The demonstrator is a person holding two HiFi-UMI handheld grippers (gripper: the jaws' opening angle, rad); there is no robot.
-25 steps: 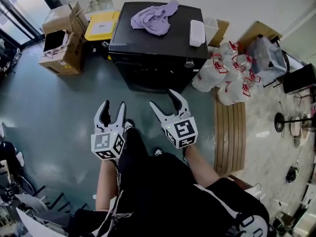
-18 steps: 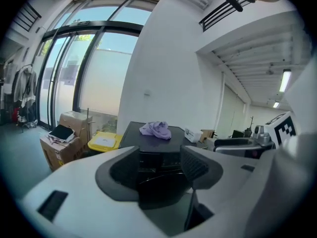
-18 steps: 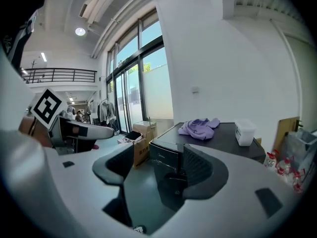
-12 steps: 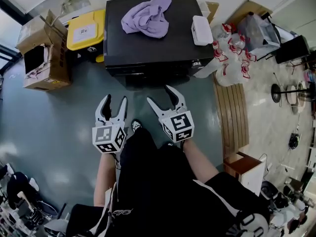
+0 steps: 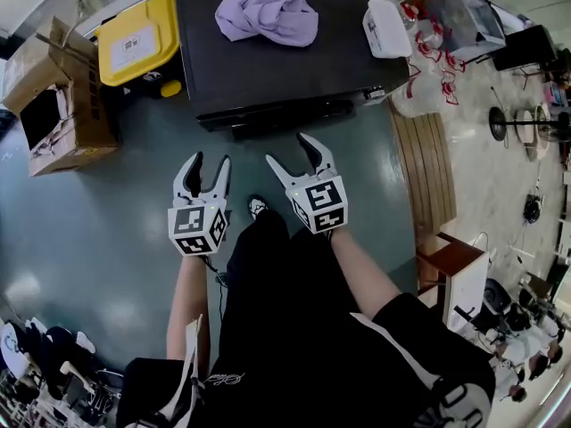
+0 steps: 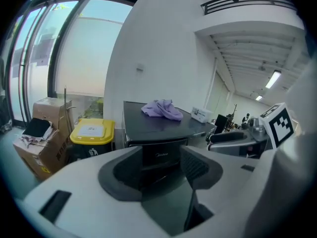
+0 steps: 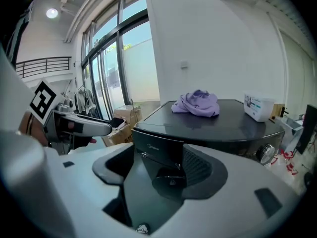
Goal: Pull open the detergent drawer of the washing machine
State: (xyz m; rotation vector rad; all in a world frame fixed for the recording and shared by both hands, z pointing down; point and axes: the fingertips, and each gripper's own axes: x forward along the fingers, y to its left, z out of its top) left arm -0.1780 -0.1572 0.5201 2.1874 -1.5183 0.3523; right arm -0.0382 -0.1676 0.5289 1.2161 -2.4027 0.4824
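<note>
The black washing machine (image 5: 268,61) stands ahead of me, seen from above in the head view. Its detergent drawer (image 7: 159,151) is the shut panel with a small logo at the top left of the front, also framed between the jaws in the left gripper view (image 6: 159,156). Both grippers hover in the air short of the machine front and touch nothing. My left gripper (image 5: 207,160) is open and empty. To its right my right gripper (image 5: 289,150) is open wider, nearer the front edge, also empty.
A purple cloth (image 5: 268,7) and a white box (image 5: 385,27) lie on the machine's lid. A yellow-lidded bin (image 5: 134,38) and cardboard boxes (image 5: 53,96) stand to the left. Plastic bags (image 5: 428,61) and a slatted wooden bench (image 5: 428,168) are on the right. A dial (image 7: 267,152) sits on the front's right.
The machine has come nearer and now sits higher and larger in the head view. Both grippers stay open, side by side, and have closed in on its front.
</note>
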